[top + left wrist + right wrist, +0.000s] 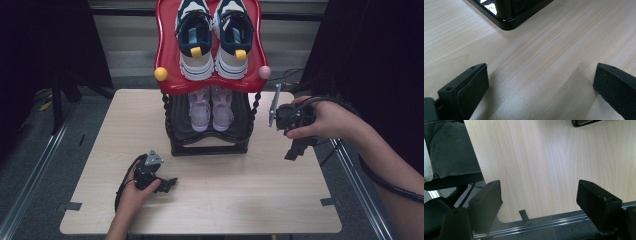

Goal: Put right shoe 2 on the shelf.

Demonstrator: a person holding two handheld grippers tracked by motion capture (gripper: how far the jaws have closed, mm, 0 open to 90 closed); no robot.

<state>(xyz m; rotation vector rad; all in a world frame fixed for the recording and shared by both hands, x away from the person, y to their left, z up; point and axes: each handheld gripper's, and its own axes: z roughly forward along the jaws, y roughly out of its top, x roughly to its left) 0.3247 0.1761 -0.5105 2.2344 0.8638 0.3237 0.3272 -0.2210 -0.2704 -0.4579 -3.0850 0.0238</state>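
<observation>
A two-tier shoe rack (210,145) stands at the back middle of the wooden table (250,190). Its red top shelf (167,55) carries a pair of white and navy sneakers (212,35). A pair of pale pink shoes (211,107) sits on the black lower shelf. My left gripper (170,184) rests low over the table front left of the rack, open, with bare wood between its jaws; the rack's black base corner (509,22) lies ahead of it. My right gripper (297,150) hangs open above the table's right side, pointing down at the table (544,165).
Black curtains flank the table on both sides. A metal rail (544,223) runs along the floor beside the table edge. Black tape tabs (327,201) mark the table's front corners. A cable (385,182) trails from my right gripper.
</observation>
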